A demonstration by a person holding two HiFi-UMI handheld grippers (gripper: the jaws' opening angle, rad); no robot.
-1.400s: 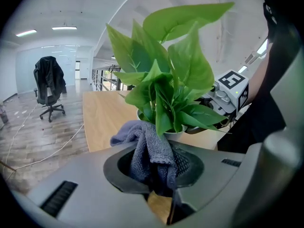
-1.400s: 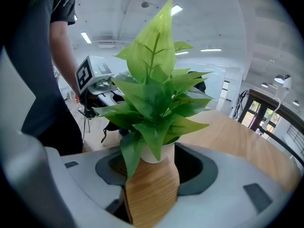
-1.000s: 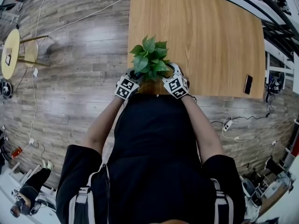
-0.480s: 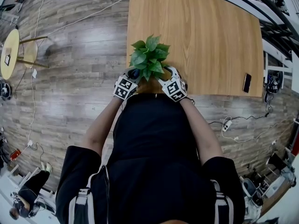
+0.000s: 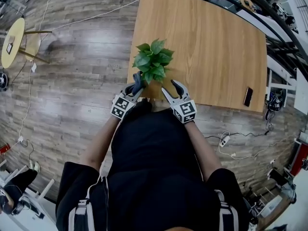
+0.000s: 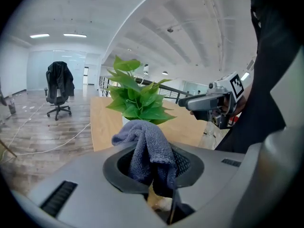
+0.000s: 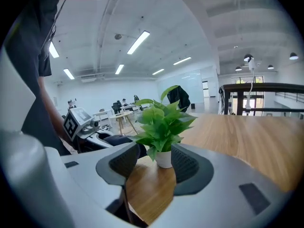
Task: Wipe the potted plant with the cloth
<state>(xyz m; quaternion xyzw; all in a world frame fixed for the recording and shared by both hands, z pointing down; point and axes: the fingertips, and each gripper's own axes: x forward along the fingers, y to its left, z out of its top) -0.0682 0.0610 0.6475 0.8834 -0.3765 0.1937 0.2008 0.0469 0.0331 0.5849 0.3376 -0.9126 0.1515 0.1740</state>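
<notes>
left hand-held gripper [image 6: 153,167] clenches the cloth [image 6: 144,144] near the potted plant [image 5: 153,60]; right hand-held gripper [image 7: 154,164] released, empty; wiping looks undone.

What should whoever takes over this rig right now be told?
Left gripper: shut on the bunched grey knitted cloth.
Right gripper: open and empty, jaws apart short of the plant.
The green leafy plant in a small white pot stands upright at the near edge of the light wooden table, just beyond both grippers. Neither grips it.
Done: the cloth is in hand. Whether any leaf has been wiped cannot be told.
Left: bring the cloth onto the leaves and wipe them.
</notes>
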